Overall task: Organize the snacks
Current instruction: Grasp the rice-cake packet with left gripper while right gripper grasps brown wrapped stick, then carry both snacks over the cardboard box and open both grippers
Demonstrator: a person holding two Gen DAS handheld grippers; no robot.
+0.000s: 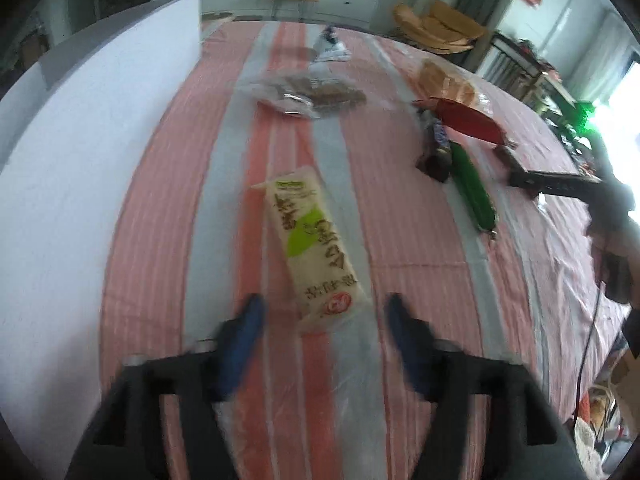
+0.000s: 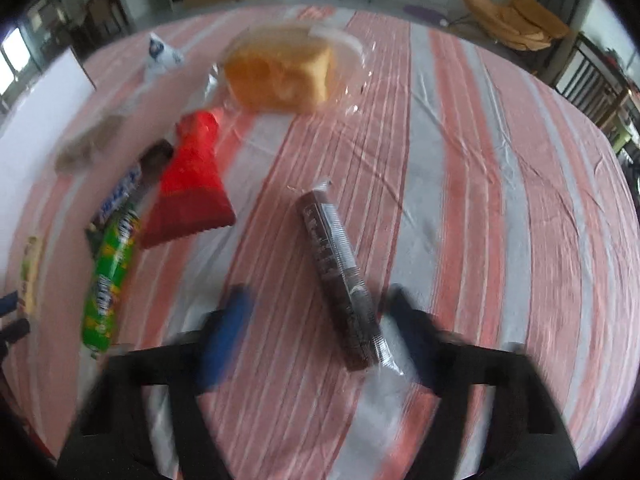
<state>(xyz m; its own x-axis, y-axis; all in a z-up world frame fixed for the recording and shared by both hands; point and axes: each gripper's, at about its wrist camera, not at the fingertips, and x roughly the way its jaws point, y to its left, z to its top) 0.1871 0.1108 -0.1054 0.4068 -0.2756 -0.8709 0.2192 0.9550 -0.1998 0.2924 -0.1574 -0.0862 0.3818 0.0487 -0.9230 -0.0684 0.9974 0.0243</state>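
The white-and-green snack pack (image 1: 312,240) lies lengthwise on the pink-and-grey striped cloth (image 1: 168,208). Its near end reaches in between the blue pads (image 1: 248,324) of my left gripper (image 1: 324,314); the jaws stand apart on either side, not pressing it. In the right wrist view a dark cookie pack (image 2: 340,276) lies slanted on the cloth (image 2: 460,184). Its near end sits inside my right gripper (image 2: 316,312), close to the right finger (image 2: 404,312), with a wide gap to the left pad. Both views are blurred.
Left of the dark pack lie a green candy tube (image 2: 112,276), a red bag (image 2: 192,184) and a blue-brown bar (image 2: 124,196). Bagged bread (image 2: 280,76), a bag of brown cookies (image 1: 312,94) and a small white-blue packet (image 1: 330,46) sit farther back. A white box wall (image 1: 80,160) stands left.
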